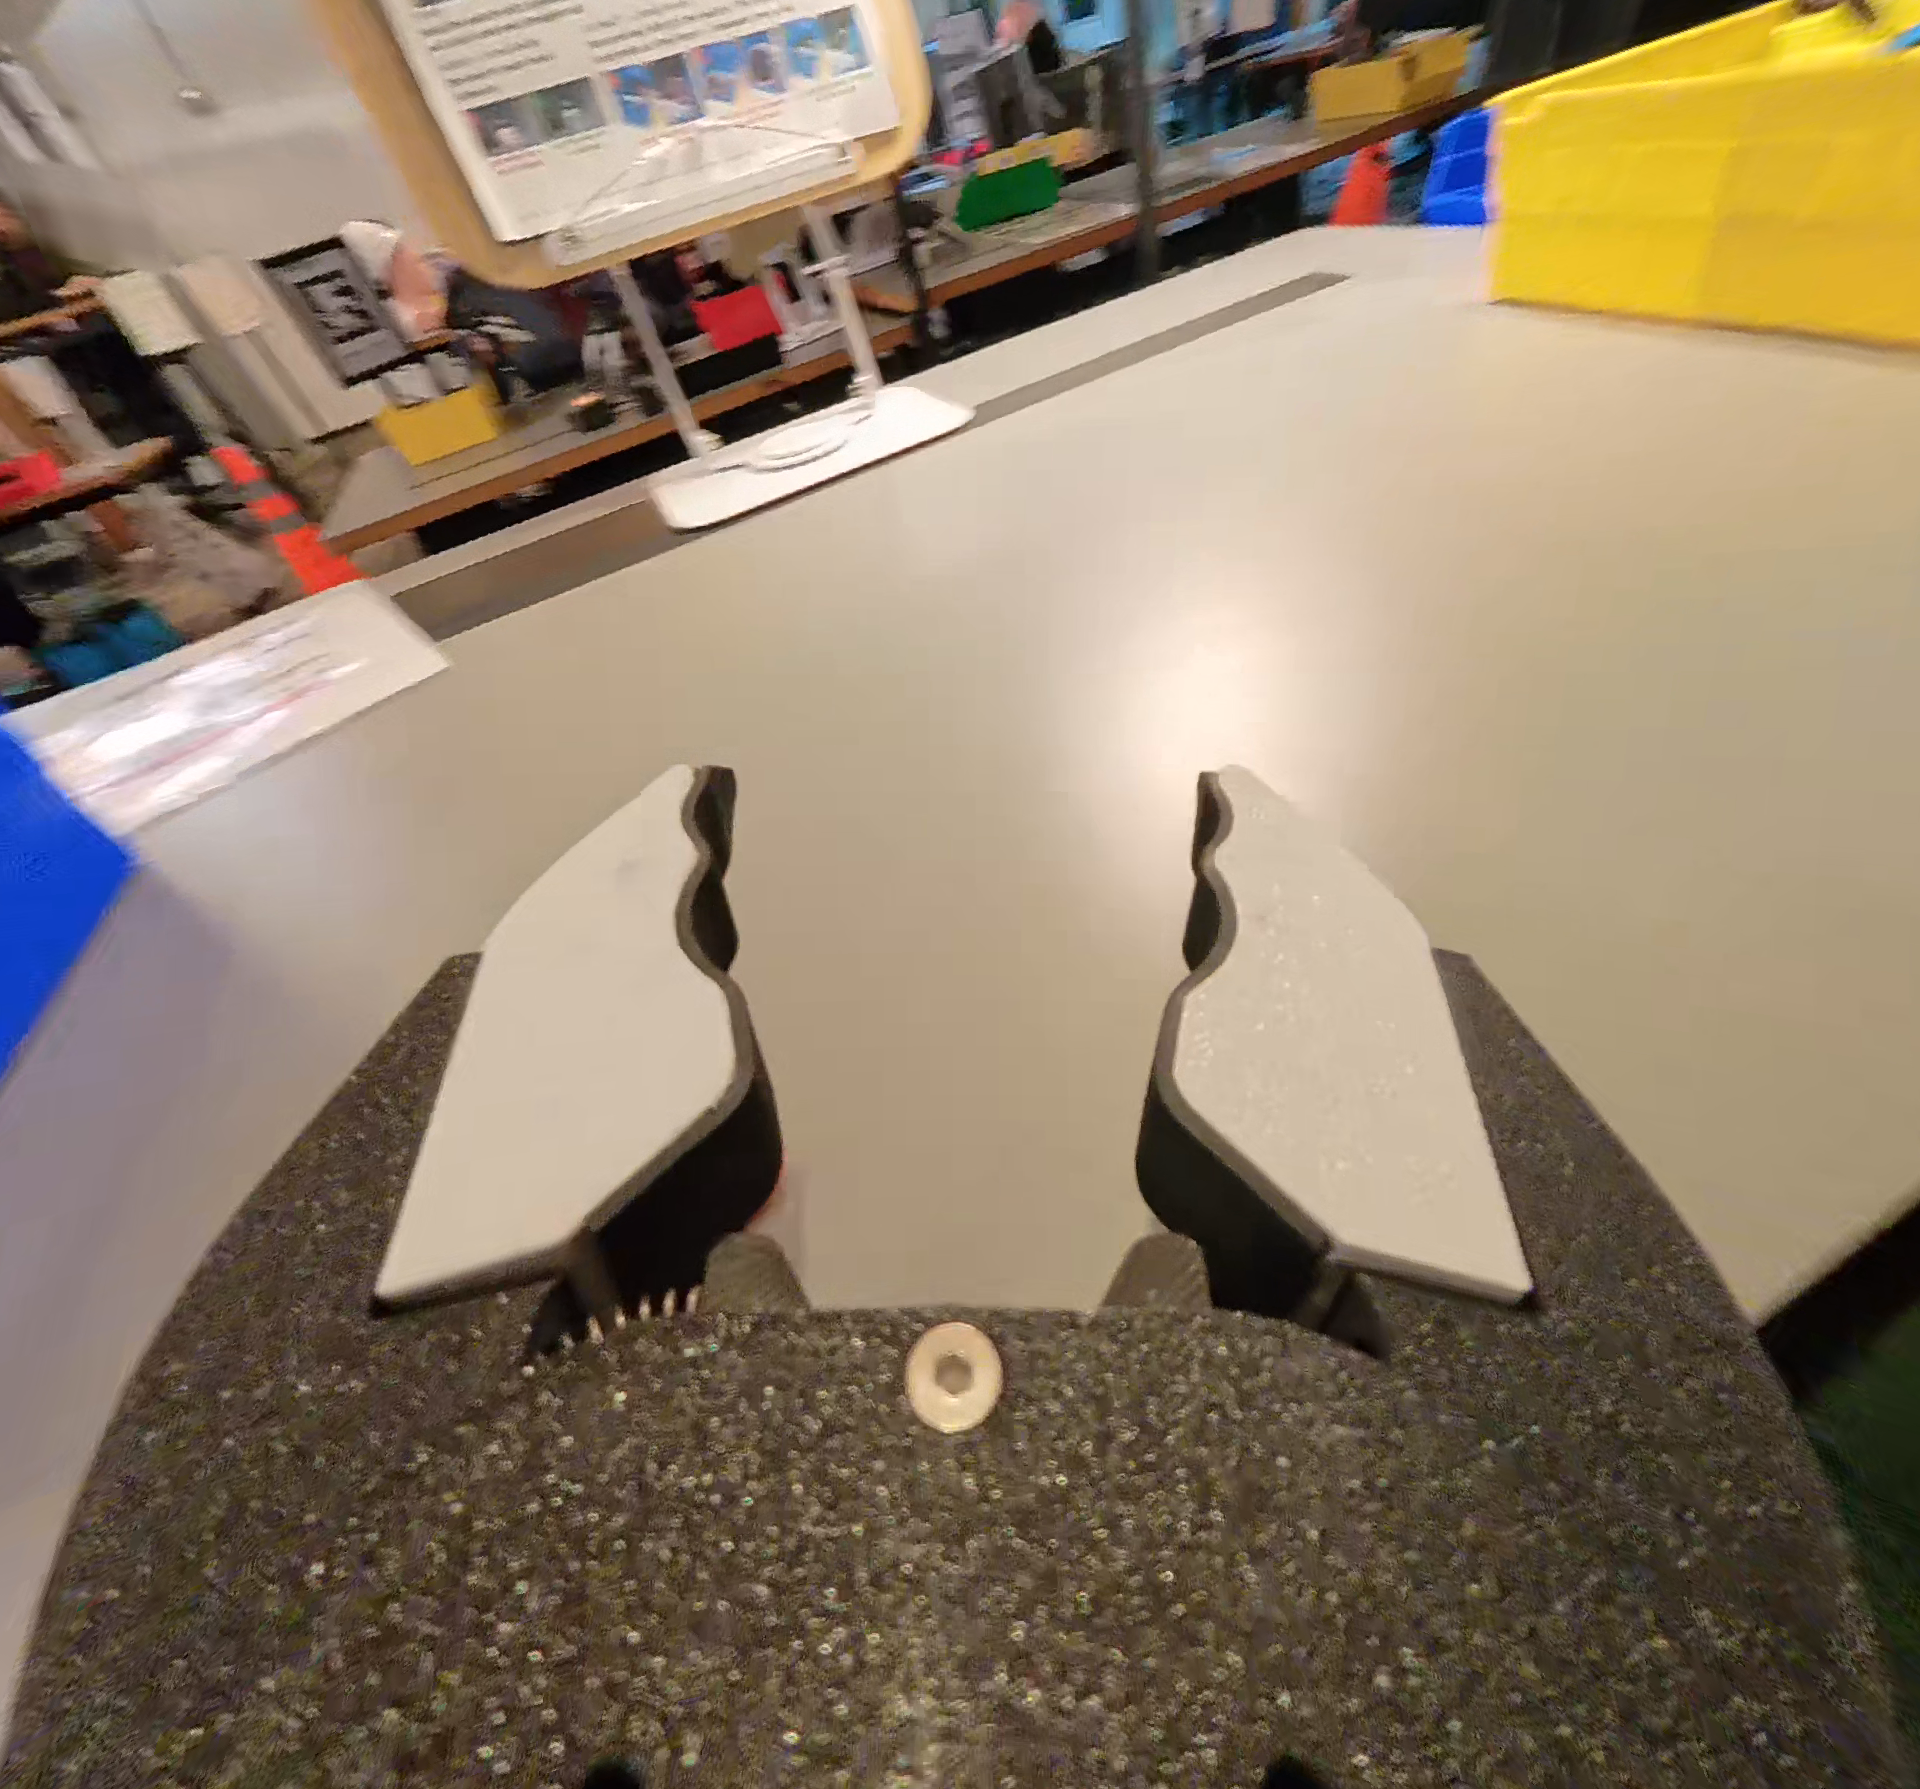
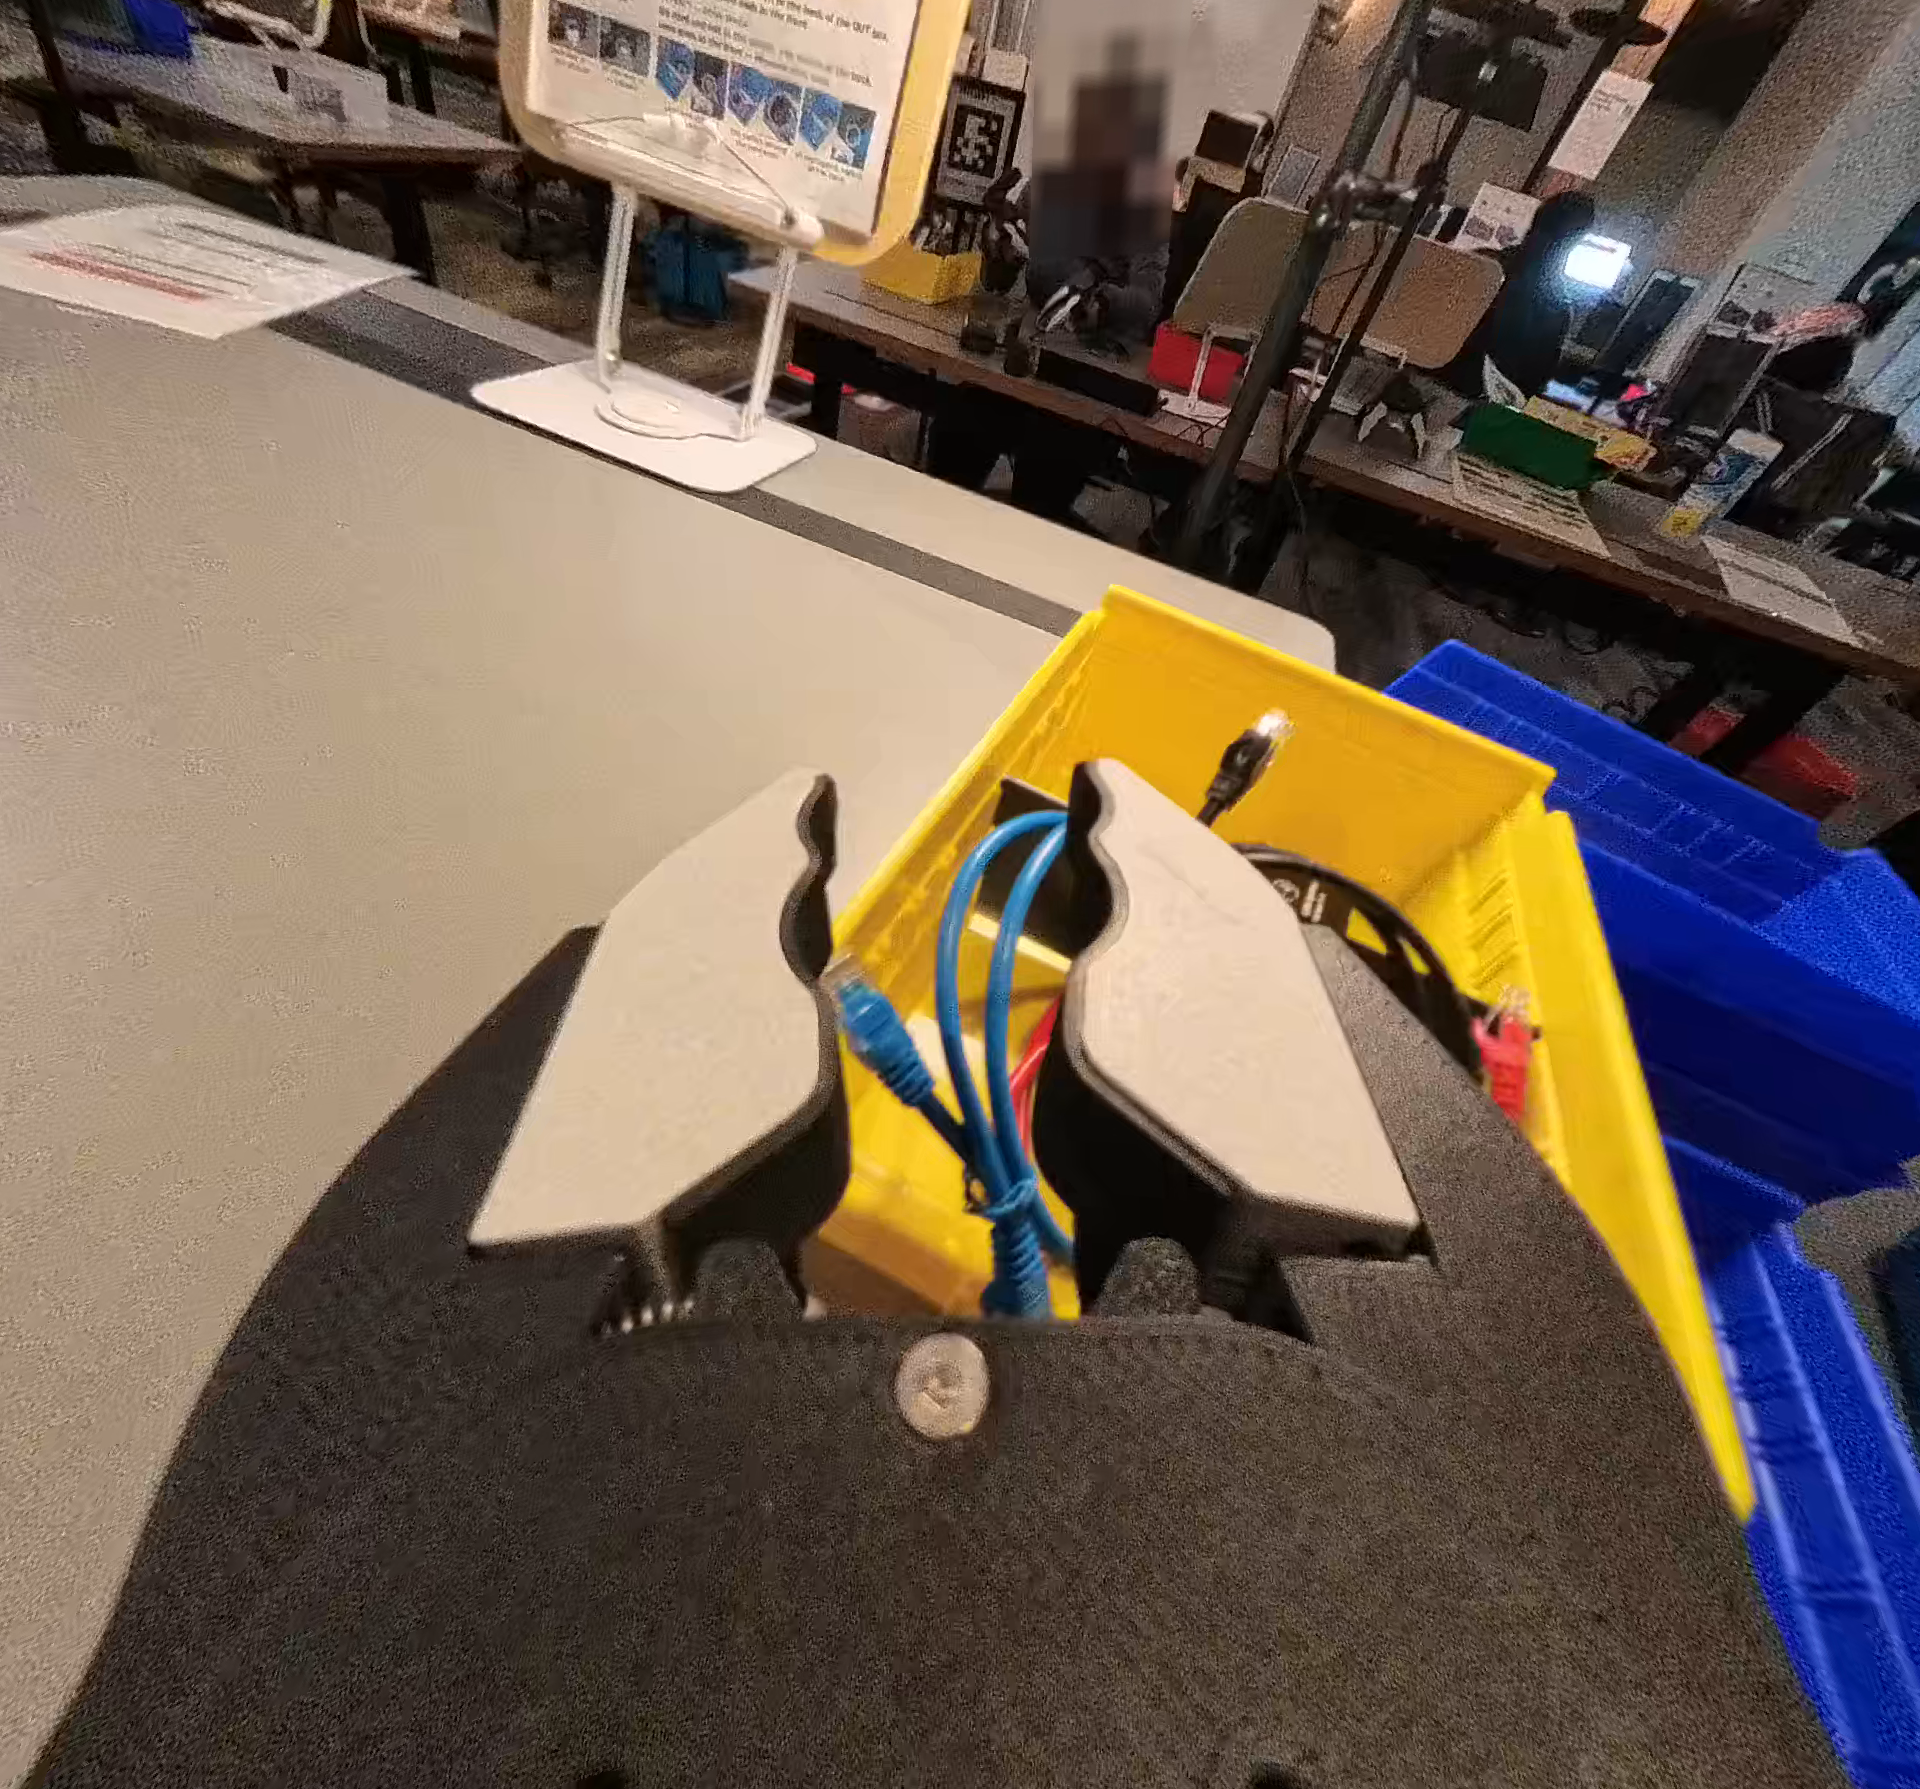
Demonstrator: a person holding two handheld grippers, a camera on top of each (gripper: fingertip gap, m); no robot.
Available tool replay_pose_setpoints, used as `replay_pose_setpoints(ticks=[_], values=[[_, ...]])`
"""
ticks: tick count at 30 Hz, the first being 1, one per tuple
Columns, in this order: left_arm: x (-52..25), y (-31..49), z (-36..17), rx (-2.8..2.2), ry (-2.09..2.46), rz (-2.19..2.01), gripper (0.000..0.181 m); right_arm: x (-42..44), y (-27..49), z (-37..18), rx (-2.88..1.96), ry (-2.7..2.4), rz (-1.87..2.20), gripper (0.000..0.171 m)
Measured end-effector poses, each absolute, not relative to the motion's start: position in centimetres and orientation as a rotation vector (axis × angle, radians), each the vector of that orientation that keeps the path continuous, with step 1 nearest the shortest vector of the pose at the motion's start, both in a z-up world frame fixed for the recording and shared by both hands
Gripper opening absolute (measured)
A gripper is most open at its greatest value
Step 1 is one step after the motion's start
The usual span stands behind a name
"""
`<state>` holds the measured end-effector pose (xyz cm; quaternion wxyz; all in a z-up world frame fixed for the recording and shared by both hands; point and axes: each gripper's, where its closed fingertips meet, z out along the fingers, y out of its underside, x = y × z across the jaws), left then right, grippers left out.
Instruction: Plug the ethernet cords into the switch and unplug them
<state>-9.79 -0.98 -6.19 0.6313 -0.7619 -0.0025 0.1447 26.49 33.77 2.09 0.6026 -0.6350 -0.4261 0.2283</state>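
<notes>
Right wrist view: the right gripper (image 2: 951,809), two grey-faced fingers with wavy black inner edges, hangs over the near end of a yellow plastic bin (image 2: 1351,752) that sits at the corner of the pale grey table (image 2: 364,700). Its jaws stand partly apart and grip nothing. Between and below the fingers lies a looped blue ethernet cord (image 2: 982,991), bundled with a twist tie; its blue plug (image 2: 873,1022) points up towards the left finger, just beside that finger's inner edge, though whether they touch cannot be told. A red cord (image 2: 1039,1053) shows beneath the blue loops, and a red plug (image 2: 1507,1053) rests against the bin's right wall. A black ethernet cord (image 2: 1371,929) curls behind the right finger, its plug (image 2: 1247,752) sticking up beyond the fingertip. A dark boxy shape shows behind the right fingertip; whether it is the switch cannot be told. Blue plastic bins (image 2: 1714,908) stand just right of the yellow one. A white stand (image 2: 665,409) holding an instruction sheet (image 2: 727,25) sits at the table's far edge.

In the left wrist view, the left gripper (image 1: 966,783) hovers over bare table (image 1: 1039,596), jaws wide apart and empty. The yellow bin (image 1: 1704,201) lies well off to its far right, the stand (image 1: 821,451) ahead, and the view is motion-blurred.
</notes>
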Motion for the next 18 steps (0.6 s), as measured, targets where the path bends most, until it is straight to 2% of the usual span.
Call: replay_pose_setpoints(ticks=[8,14,18], values=[[-20.7,-6.7,-7.9,-1.844,-0.118,0.841,0.084,28.2,30.8,-4.0,-1.454,-0.741,0.632,0.036],[-24.6,-9.9,-6.1,-1.73,-0.239,0.868,0.091,27.1,30.6,-6.3,-1.614,-0.836,0.329,0.036],[-28.6,-13.3,-4.6,-1.648,-0.392,0.868,0.092,26.8,31.7,-8.1,-1.682,-0.809,0.126,0.031]])
